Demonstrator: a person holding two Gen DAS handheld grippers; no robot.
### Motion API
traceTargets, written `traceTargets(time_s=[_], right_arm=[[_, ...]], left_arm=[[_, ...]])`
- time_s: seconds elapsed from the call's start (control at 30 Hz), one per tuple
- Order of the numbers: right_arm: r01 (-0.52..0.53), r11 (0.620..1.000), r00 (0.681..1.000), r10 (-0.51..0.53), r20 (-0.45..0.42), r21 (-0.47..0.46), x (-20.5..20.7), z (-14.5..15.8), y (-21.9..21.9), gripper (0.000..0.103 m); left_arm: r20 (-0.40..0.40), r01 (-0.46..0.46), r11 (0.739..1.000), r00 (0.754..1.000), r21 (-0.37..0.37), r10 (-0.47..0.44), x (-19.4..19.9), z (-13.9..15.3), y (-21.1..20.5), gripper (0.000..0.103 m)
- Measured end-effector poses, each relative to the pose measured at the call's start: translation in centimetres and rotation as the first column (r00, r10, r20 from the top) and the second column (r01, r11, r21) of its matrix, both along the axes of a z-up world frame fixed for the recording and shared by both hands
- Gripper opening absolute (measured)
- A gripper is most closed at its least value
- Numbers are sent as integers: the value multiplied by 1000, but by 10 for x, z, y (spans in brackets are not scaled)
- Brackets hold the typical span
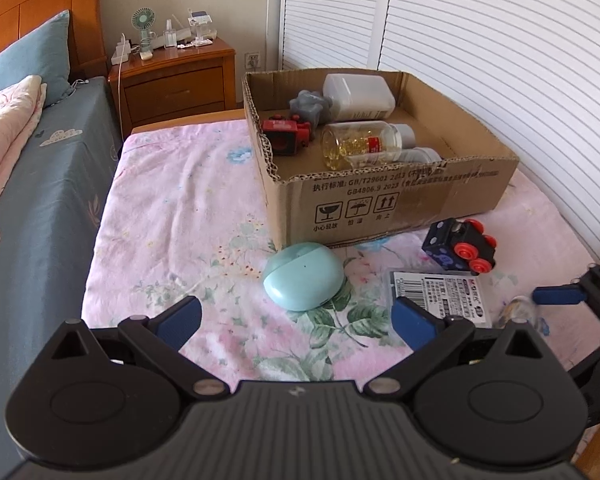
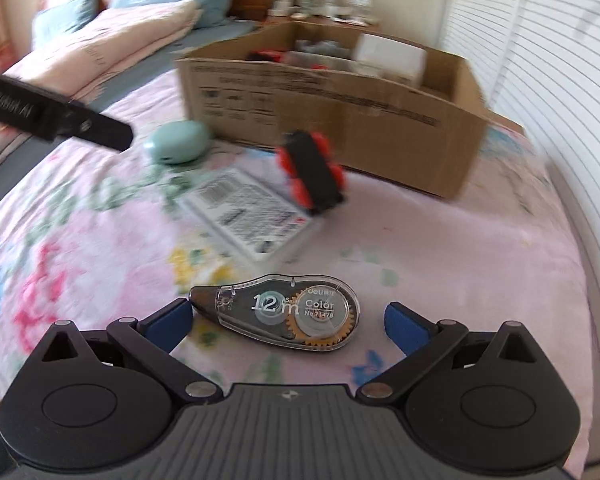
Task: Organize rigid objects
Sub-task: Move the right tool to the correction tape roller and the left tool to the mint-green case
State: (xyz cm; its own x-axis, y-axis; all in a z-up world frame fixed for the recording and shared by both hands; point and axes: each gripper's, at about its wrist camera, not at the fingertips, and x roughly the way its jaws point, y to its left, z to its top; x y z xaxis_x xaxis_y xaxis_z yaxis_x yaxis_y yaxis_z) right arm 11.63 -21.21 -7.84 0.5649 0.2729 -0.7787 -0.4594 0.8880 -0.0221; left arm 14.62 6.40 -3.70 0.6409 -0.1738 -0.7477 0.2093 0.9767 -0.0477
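A cardboard box (image 1: 412,196) stands on the flowered bedsheet and holds bottles, a grey toy and a red toy. In front of it lie a mint green case (image 1: 303,276), a black toy train with red wheels (image 1: 462,245) and a flat packet with a barcode label (image 1: 440,296). My left gripper (image 1: 296,320) is open, just short of the mint case. My right gripper (image 2: 288,322) is open with a clear correction tape dispenser (image 2: 284,312) lying between its fingers, untouched. The box (image 2: 340,108), train (image 2: 312,172), packet (image 2: 252,212) and mint case (image 2: 178,142) show blurred beyond.
A wooden nightstand (image 1: 176,80) with a small fan and bottles stands behind the bed. White louvered doors (image 1: 500,60) run along the right. A blue sheet with a pillow (image 1: 32,60) lies left. The left gripper's body (image 2: 52,116) crosses the right wrist view.
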Motion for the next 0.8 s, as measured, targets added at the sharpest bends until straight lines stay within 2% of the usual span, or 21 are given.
traceTargets(time_s=[0.27, 0.43, 0.53, 0.8], right_arm=[[-2, 1000, 1000, 2, 24, 10, -5, -2, -5, 103], [2, 1000, 1000, -2, 31, 13, -6, -3, -5, 103], [2, 1000, 999, -3, 33, 14, -7, -3, -5, 103], [2, 1000, 999, -3, 43, 19, -10, -3, -6, 103]], left_arm=[[-25, -72, 997, 997, -6, 72, 37, -23, -12, 101], [-33, -120, 993, 992, 21, 121, 57, -39, -19, 101], [-36, -140, 987, 989, 77, 143, 57, -46, -21, 101], [-36, -183, 982, 982, 47, 184, 42, -48, 6, 103]])
